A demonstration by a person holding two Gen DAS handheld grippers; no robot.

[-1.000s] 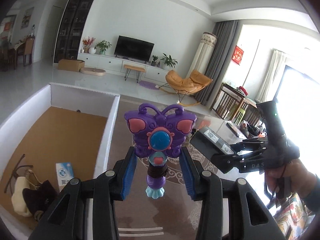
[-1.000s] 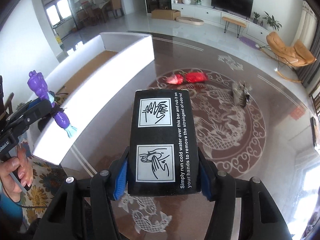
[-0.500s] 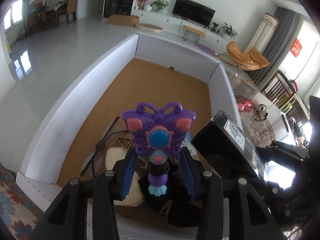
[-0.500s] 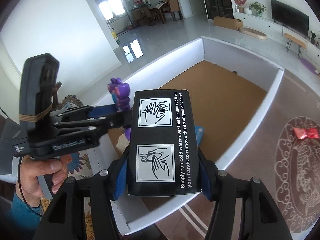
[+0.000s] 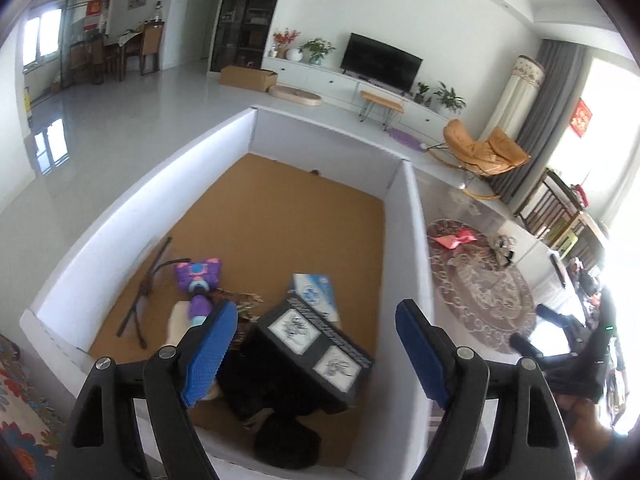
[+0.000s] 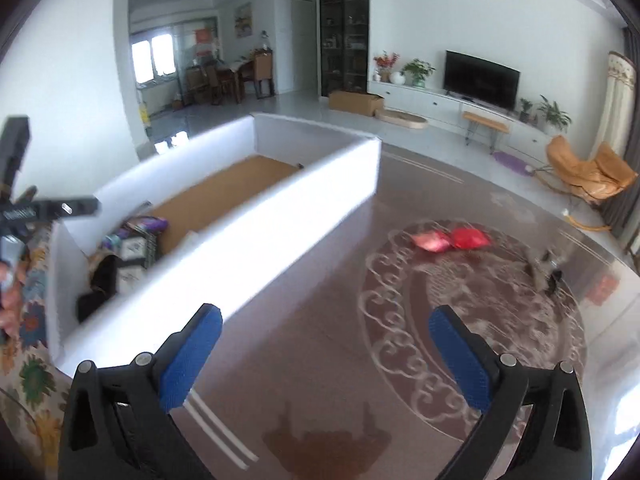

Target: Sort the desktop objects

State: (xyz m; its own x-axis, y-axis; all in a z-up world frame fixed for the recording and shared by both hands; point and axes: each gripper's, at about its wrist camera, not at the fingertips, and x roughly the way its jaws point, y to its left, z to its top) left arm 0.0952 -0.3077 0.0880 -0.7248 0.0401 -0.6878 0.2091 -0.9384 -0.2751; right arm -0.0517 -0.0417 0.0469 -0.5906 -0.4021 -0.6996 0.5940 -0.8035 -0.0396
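- My left claw (image 5: 310, 354) is wide open and holds nothing. It hangs over the near end of the white box (image 5: 416, 248).
- My right claw (image 6: 324, 356) is wide open too, with nothing in it. It is over the brown table (image 6: 320, 360), just outside the box's long wall.
- The purple toy (image 5: 198, 280) lies flat on the brown floor of the box, near the left wall. Its butterfly end points to the far end of the box.
- The black carton (image 5: 316, 344) is in the box too, to the right of the toy. It sits tilted on top of some dark stuff (image 5: 276, 412) at the near end of the box.
- A blue and white packet (image 5: 318, 294) peeks out just behind the carton.
- A thin dark stick thing (image 5: 150, 284) lies in the box, left of the toy, by the left wall.
- Something cream (image 5: 176, 320) lies in the box just below the toy. I cannot tell what it is.
- Outside the box, on the table, two red things (image 6: 452, 239) lie side by side, well away from the box.
- A small grey thing (image 6: 546, 270) lies on the table even farther from the box than the red things. It is too blurry for me to tell what it is.
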